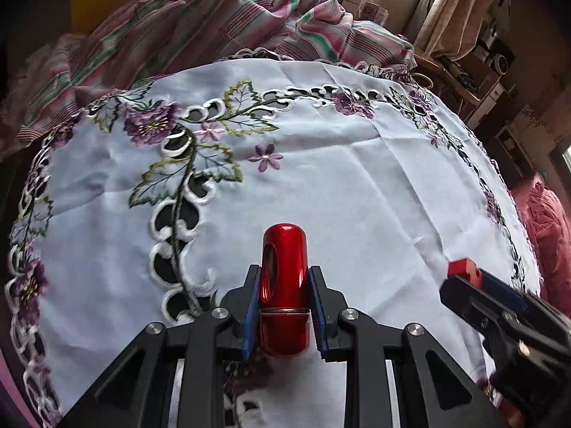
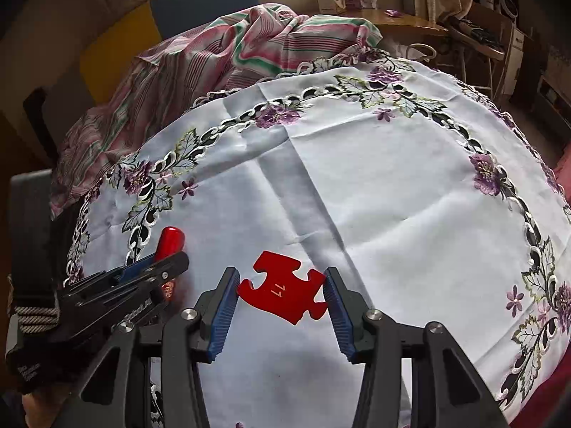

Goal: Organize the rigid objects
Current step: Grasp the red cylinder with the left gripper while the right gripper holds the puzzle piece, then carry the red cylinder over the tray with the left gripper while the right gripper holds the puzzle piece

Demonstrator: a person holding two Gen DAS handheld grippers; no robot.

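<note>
- Red metal capsule (image 1: 283, 290): upright between the blue pads of the left gripper (image 1: 283, 278), pinched on both sides, over the embroidered white tablecloth (image 1: 357, 185).
- Red puzzle piece (image 2: 282, 287): clamped edge to edge by the right gripper (image 2: 282, 285); marked "11" in white.

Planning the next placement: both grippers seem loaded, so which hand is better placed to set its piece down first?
Probably the right gripper: its jaws hold the flat red puzzle piece over bare tablecloth. The left gripper pinches a round red capsule that could roll.
</note>
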